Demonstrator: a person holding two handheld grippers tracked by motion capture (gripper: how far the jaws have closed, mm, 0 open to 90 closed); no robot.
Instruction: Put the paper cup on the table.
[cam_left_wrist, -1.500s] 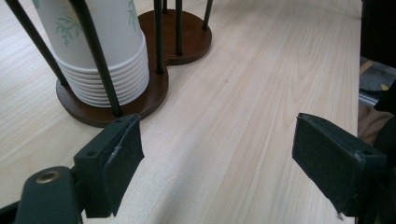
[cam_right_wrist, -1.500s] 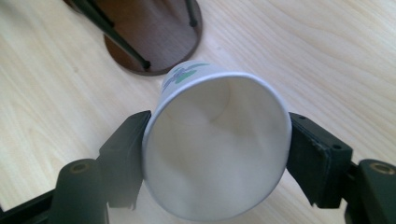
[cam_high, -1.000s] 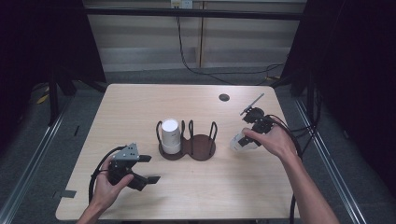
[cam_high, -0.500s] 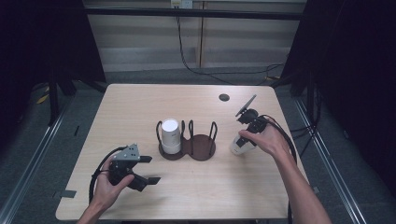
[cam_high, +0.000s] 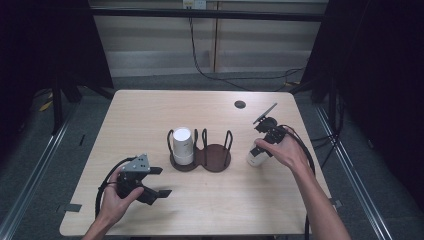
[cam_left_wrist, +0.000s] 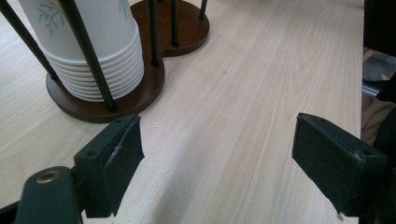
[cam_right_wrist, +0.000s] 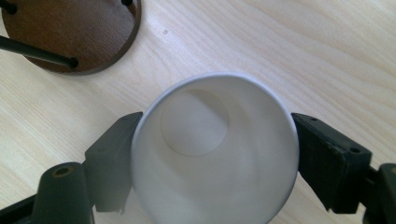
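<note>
A single white paper cup stands on the table just right of the brown two-bay cup holder. My right gripper points down over the cup. Its jaws have just been opening and now flank the cup's round rim without squeezing it, so my right gripper is open. A stack of white cups fills the holder's left bay; the right bay holds nothing. My left gripper rests open near the front left, its jaws aimed at the stack with bare table between them.
A small dark round hole sits near the table's far right. Black rods rise from the holder base, whose right disc lies close to the cup. Cables trail from both grippers. A dark metal frame surrounds the table.
The right hand has shifted slightly left and toward the front with the cup, and the cup has gone from tilted to standing on the table. The left hand has stayed put.
</note>
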